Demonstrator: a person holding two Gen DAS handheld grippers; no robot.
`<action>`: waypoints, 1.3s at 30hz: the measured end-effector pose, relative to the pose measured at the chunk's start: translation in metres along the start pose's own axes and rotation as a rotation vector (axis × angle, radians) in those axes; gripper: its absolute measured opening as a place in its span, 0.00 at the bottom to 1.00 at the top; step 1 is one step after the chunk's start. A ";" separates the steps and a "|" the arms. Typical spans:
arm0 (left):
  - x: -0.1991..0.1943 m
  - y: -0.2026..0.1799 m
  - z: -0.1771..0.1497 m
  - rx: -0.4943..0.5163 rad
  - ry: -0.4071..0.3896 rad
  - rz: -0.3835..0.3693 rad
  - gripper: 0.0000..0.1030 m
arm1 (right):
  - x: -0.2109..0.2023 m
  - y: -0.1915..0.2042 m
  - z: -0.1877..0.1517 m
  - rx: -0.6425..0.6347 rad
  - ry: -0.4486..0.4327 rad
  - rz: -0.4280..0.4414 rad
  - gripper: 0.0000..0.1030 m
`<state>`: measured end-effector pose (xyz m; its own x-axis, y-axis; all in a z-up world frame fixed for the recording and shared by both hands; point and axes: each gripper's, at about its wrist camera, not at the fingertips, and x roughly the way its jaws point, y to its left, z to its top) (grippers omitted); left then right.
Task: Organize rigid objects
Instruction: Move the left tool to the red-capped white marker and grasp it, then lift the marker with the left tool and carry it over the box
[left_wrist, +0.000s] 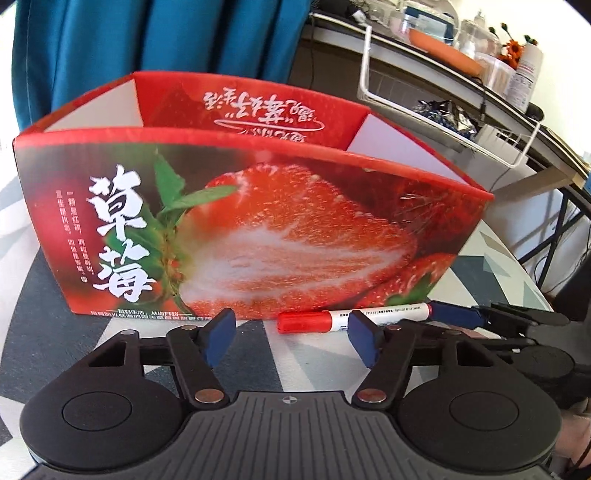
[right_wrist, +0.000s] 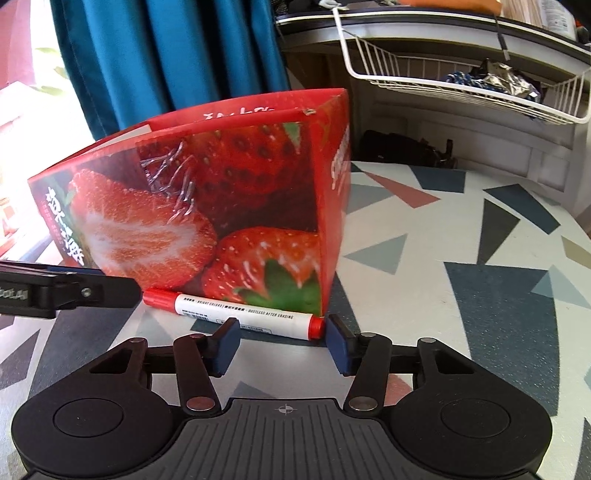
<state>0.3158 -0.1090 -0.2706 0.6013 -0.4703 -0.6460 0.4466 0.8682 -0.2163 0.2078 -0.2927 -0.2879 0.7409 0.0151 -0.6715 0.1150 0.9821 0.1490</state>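
On the patterned tabletop (left_wrist: 44, 295) with its grey, dark and white triangles, seen from the left wrist, we find a red-capped white plastic marker pen (left_wrist: 354, 318) lying flat against the foot of a tall open-topped red cardboard box printed with strawberries (left_wrist: 258, 229). Our left gripper (left_wrist: 291, 338) hangs low in front of the pen with its jaws partly open; the blue pads (left_wrist: 219, 338) stand on either side of the capped end, and neither pad looks to be pressing on the barrel. At the far right of this view the right gripper (left_wrist: 458, 317) reaches toward the pen's other end.

From the right wrist, the same pen runs slantwise along the box's base, its small red tail end just beside our right-hand pad. The right gripper's jaws are narrow but not closed, and the pen lies just ahead of the pads rather than between them, as far as we can tell. The left gripper's black finger shows at the left edge, close to the cap. A white wire basket (right_wrist: 461, 85) hangs under a shelf behind, and a blue curtain (right_wrist: 166, 55) drops behind the box.

We judge the step to be the pickup of the pen, not yet secured. Next, one gripper should settle across the barrel, close firmly, lift it clear of the box wall, and carry it over the rim, since the open box seems the likely home.
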 end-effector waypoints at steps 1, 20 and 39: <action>0.002 0.001 0.000 -0.009 0.003 0.001 0.64 | 0.000 0.001 0.000 -0.008 0.001 0.005 0.42; 0.018 0.005 -0.001 -0.012 0.012 0.022 0.62 | 0.003 0.002 0.000 -0.022 0.005 0.056 0.32; 0.004 0.000 -0.014 -0.050 0.030 0.038 0.48 | 0.002 0.001 -0.001 -0.026 0.003 0.102 0.31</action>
<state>0.3088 -0.1083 -0.2831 0.5965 -0.4326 -0.6761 0.3901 0.8924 -0.2268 0.2090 -0.2915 -0.2895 0.7460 0.1159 -0.6557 0.0218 0.9799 0.1981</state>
